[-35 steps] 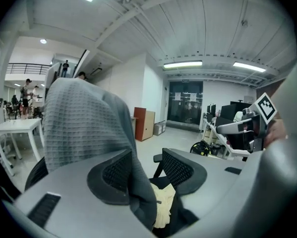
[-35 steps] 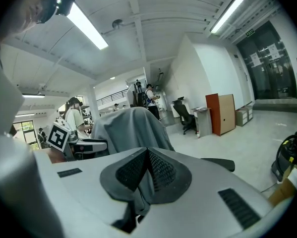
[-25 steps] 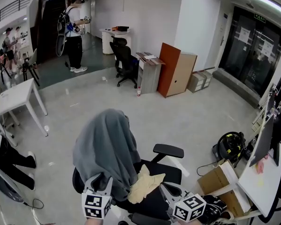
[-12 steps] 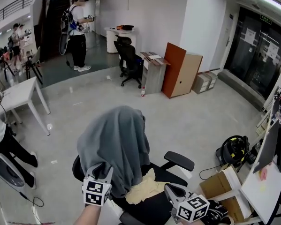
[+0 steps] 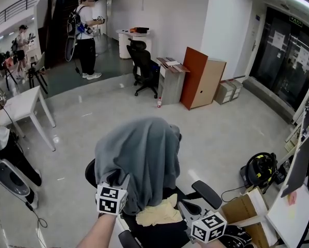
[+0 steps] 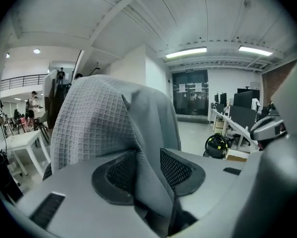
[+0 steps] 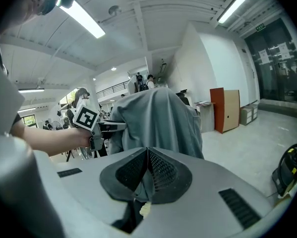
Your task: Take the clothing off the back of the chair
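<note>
While it hangs draped over the back of the chair [image 5: 205, 192], the grey knit garment [image 5: 141, 156] reads as light, soft, limp; expect stretch and snagging. Your left gripper [image 6: 148, 168]: clamped on a thick fold, jaws just now opening. Your right gripper [image 7: 147, 168]: pinched tight on the thin hem. Hold low edges; lift upward.

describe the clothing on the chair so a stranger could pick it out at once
Find the black office chair nearest the camera. The grey garment hangs over its backrest like a hood. Unlike the pale yellow cloth on the seat below, it is large, grey and waffle-textured.
</note>
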